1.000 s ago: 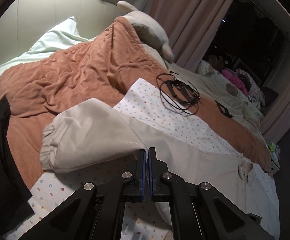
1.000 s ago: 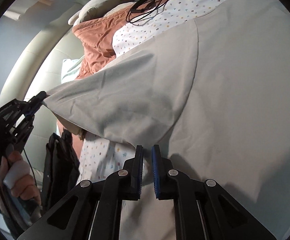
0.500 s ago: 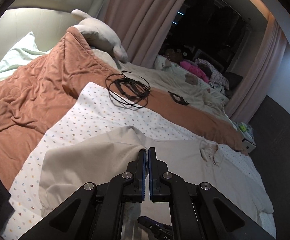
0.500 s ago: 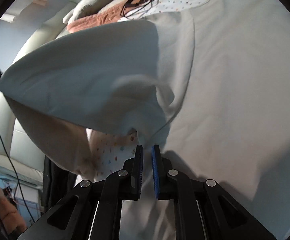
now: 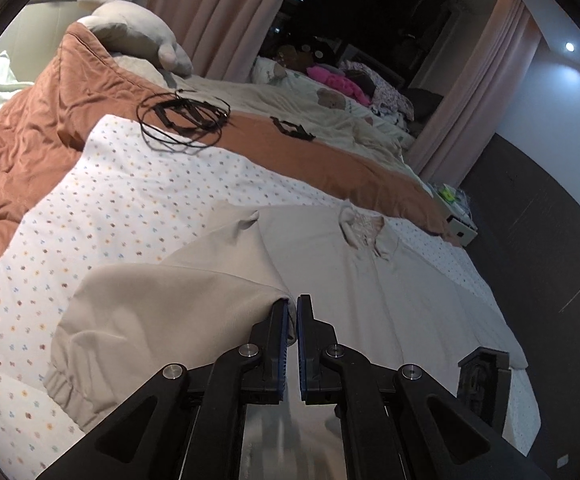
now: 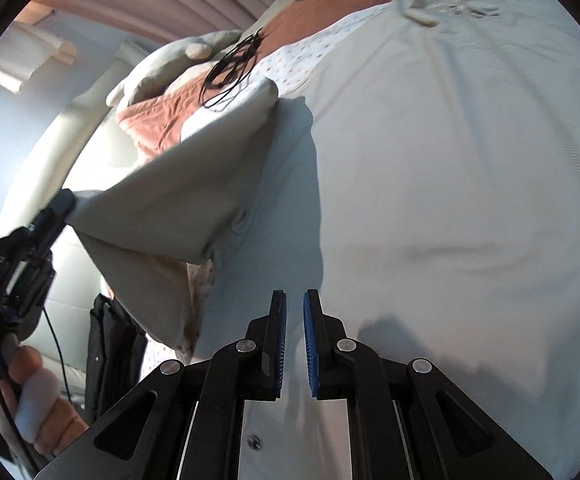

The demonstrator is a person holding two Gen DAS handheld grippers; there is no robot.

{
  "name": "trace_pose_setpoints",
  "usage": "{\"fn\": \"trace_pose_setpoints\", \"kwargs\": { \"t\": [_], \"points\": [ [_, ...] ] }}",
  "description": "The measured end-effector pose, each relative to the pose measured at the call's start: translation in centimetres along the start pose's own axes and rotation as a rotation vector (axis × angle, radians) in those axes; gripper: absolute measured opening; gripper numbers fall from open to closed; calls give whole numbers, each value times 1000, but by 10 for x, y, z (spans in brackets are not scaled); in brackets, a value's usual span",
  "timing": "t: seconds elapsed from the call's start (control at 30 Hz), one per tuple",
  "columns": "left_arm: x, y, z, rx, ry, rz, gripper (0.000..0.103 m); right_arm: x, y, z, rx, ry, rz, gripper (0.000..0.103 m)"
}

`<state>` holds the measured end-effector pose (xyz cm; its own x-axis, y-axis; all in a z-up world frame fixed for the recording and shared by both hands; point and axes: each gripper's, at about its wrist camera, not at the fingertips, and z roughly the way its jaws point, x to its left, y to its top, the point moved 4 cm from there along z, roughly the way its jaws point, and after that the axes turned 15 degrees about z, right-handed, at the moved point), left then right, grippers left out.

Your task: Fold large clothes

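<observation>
Here left gripper jaws pinch beige shirt sleeve; right gripper jaws slightly apart, empty.

A: What is lying in the way around the beige garment?

B: Beyond it, a coil of black cable is sitting at the dotted sheet's far edge, a small black piece just beside.

A: And open room?

B: The sheet left of the garment is lying bare; the lifted sleeve is hanging over the near-left side.
</observation>
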<state>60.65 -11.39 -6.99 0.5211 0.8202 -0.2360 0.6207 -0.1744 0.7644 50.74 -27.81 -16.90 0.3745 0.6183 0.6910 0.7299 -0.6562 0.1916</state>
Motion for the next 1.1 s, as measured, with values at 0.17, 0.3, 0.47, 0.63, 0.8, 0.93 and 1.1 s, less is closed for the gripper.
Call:
{"fn": "trace_pose_setpoints", "kwargs": {
  "t": [0.17,0.3,0.47,0.63,0.8,0.93,1.1],
  "points": [
    [-21,-27,27,97,-121,-54,83,-29,3,-25,-28,-41,40,10],
    [-21,-37,13,66,-80,-71,97,-40,3,-37,-39,-46,56,10],
    [18,-45,-12,59,63,-112,97,-36,0,-38,-40,-29,43,10],
    [68,-64,-33,73,192,-189,97,-25,-7,-36,-36,-20,11,10],
    [107,-89,-34,146,239,-261,96,-4,-11,-27,-33,-6,-28,29],
    [132,-110,-26,205,275,-318,87,12,-17,-17,-15,16,-72,43],
    [149,-135,-6,280,269,-357,66,13,-21,-8,-1,-10,-97,43]
  ]
}}
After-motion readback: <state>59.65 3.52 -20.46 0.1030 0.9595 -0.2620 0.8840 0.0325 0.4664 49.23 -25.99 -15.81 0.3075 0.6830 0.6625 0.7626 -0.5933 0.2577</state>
